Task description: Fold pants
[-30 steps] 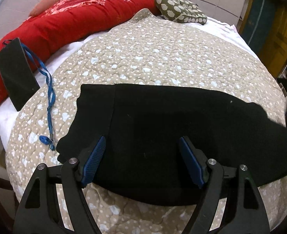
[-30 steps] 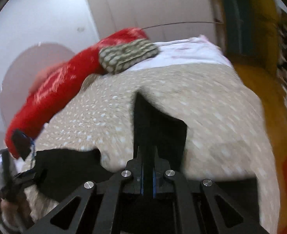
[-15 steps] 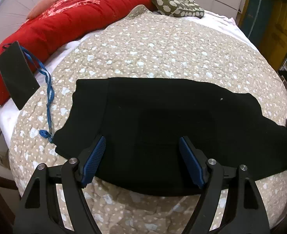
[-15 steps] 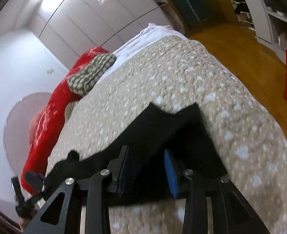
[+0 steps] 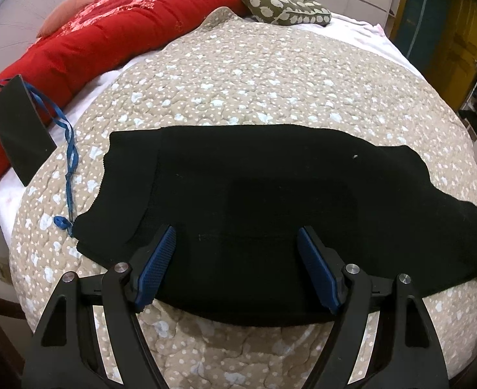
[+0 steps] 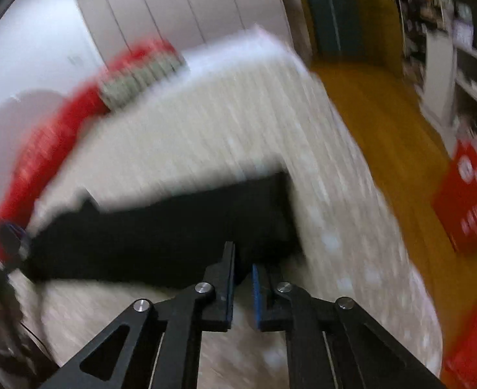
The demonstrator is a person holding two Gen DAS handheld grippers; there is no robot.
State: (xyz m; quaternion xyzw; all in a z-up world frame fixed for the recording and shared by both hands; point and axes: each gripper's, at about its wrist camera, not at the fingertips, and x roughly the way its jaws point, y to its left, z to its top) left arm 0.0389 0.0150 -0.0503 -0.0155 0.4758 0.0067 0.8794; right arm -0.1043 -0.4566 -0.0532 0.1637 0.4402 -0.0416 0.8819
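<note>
Black pants (image 5: 271, 210) lie flat across the spotted beige quilt (image 5: 254, 81), the ribbed end to the left. My left gripper (image 5: 237, 236) hovers open and wide over their near edge, blue pads apart, nothing gripped. The right wrist view is blurred. There the pants (image 6: 173, 227) stretch leftward, and my right gripper (image 6: 241, 256) sits at the near edge of their right end. Its jaws are closing to a narrow gap. Black cloth shows just beyond the tips; I cannot tell if any lies between the pads.
A long red bolster (image 5: 92, 39) and a green patterned cushion (image 5: 280, 3) line the far side of the bed. A black flat case (image 5: 18, 129) with a blue lanyard (image 5: 68, 168) lies left. Wooden floor (image 6: 384, 113) and a red box (image 6: 468, 194) are to the right.
The right gripper let go of the raised pants end, opened, then narrowed again while dropping to the near edge. The pants now lie flat. The left gripper stayed open and nearly still.
</note>
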